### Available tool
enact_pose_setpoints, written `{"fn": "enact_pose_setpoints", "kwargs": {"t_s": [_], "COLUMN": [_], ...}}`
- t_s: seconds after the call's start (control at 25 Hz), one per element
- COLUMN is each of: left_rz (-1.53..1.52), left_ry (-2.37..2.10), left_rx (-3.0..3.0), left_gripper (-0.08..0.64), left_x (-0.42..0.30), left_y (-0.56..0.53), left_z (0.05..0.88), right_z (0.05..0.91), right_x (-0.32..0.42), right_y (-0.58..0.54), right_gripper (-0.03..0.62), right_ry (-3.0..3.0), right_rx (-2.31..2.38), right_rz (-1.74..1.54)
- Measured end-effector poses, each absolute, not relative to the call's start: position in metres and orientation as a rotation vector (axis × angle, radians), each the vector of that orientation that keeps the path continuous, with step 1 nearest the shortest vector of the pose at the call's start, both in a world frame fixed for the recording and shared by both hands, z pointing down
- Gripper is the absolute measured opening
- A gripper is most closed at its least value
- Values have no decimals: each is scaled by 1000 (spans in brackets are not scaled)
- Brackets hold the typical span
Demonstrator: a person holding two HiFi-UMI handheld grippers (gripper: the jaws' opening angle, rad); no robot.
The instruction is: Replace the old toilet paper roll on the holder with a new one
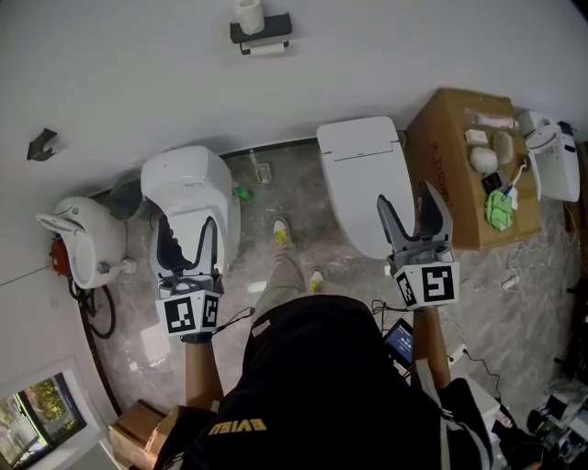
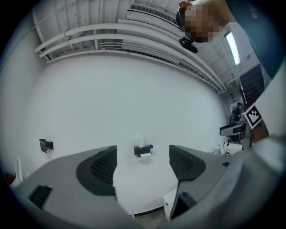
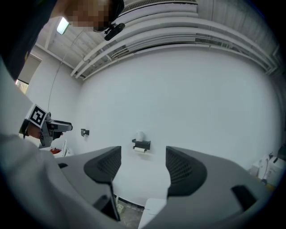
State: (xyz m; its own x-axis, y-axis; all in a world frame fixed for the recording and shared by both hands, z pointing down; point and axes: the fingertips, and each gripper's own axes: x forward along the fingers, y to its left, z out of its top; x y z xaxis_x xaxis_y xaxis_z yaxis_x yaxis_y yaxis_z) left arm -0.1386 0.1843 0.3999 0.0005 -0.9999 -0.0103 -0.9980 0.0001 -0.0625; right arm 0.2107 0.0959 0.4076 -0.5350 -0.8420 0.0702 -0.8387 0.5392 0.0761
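Along the white wall, from the left: left gripper (image 1: 188,229) is hovering level, jaws gaping, nothing between them; black holder (image 1: 261,32) is sitting high on the wall, well apart from both grippers, carrying the old roll (image 1: 266,49) underneath and the new roll (image 1: 248,14) upright on top; right gripper (image 1: 404,197) is likewise gaping empty; cardboard box (image 1: 450,165) is standing just beside it.

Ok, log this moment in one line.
left gripper: open, empty; right gripper: open, empty; holder: untouched; old roll: in holder; spare roll: atop holder
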Motion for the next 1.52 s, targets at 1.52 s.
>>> {"fn": "enact_pose_setpoints", "kwargs": {"t_s": [1.52], "left_rz": [45], "left_ry": [2001], "left_rx": [-2433], "left_gripper": [371], "left_x": [-240], "left_y": [-98], "left_z": [423], "right_z": [425], "right_x": [95], "right_y": [-138], "right_gripper": [304], "right_ry": [-2506], "right_rx": [1556], "right_rz": [-62]}}
